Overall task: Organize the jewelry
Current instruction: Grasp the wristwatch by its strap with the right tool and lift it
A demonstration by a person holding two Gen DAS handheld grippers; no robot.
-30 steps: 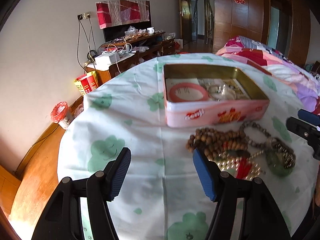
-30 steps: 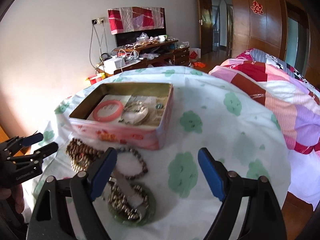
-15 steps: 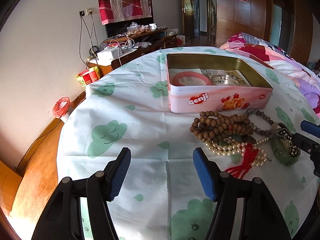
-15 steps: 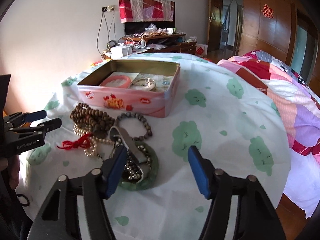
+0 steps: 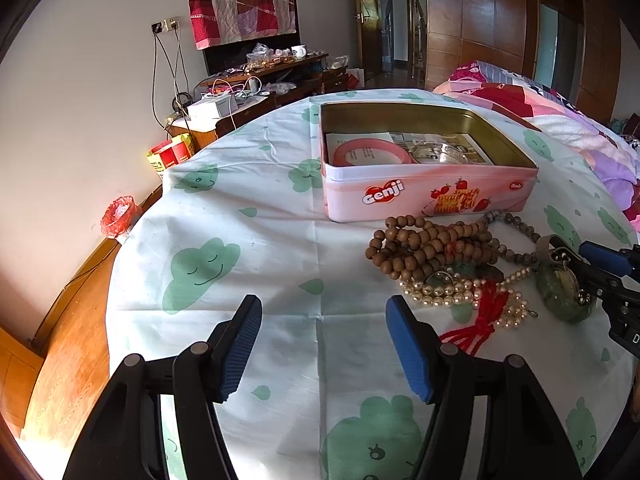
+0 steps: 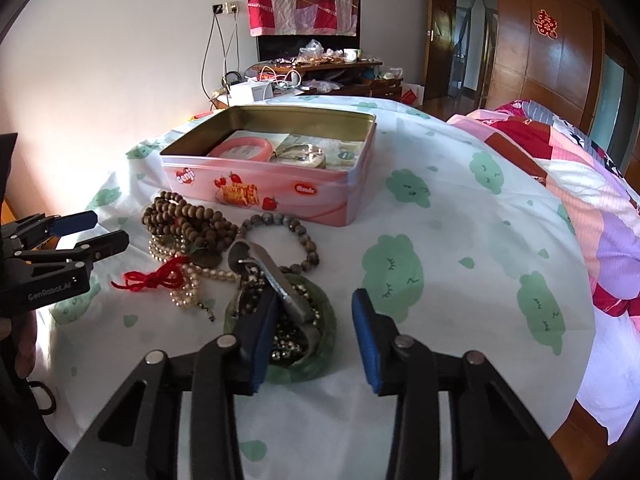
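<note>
Right gripper [image 6: 314, 334] jaws closing around the green bangle [image 6: 320, 360] and watch [image 6: 280, 284] lying on it; pads not pressing yet. Bangle probably stiff, slick, breakable: grip its rim. Loose bead strands [image 6: 188, 220] just left, likely to snag. Tin [image 6: 256, 188] ahead, open room right. Left gripper [image 5: 322, 346] jaws wide, empty.

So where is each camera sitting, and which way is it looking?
Left wrist camera: rides the left tongs, open over bare tablecloth, facing the Genji tin.
Right wrist camera: rides the right tongs, closing around the green bangle's rim; a hand shows at left.
Both share the tin, the wooden beads and each other's tongs.
</note>
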